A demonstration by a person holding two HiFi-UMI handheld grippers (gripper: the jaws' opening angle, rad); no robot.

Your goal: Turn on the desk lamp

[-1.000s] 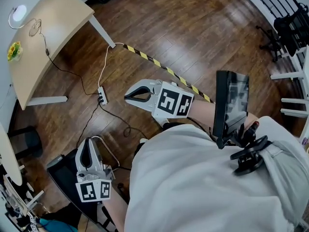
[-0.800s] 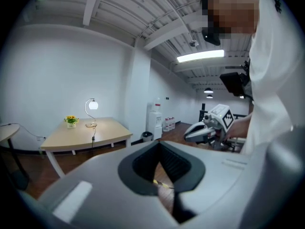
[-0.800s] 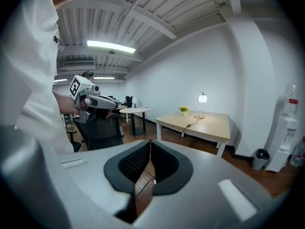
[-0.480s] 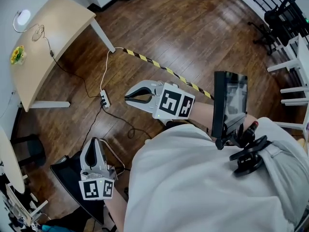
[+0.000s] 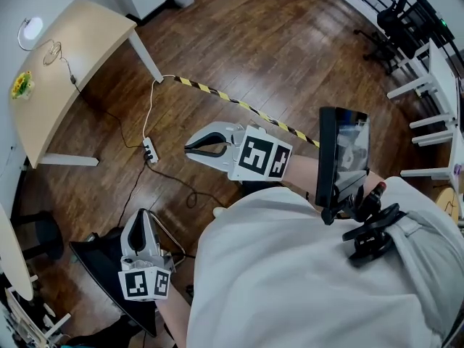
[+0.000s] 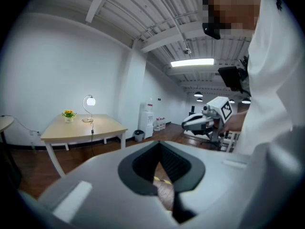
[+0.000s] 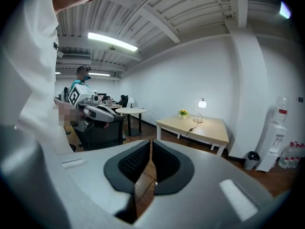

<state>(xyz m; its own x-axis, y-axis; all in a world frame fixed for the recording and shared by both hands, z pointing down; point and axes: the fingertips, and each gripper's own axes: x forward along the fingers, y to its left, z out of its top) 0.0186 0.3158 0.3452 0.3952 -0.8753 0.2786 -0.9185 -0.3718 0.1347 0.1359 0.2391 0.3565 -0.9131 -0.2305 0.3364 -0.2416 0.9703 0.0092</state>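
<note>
The table (image 5: 80,56) stood well apart from us, between 10 and 11 o'clock in the head view. Our left gripper (image 5: 139,223) and right gripper (image 5: 194,148) both had jaws closed on nothing, and the right seemed slightly nearer. The desk lamp (image 5: 30,29) sat at the table's far corner, its shade glowing.

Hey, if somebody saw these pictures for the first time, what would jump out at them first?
Probably the desk lamp, glowing at the back of the pale wooden table by the white wall, beside some yellow flowers. Next, the yellow-and-black striped tape running across the dark wood floor from near a table leg. Closer in, the left gripper and right gripper are both shut and empty, far from the table.
</note>
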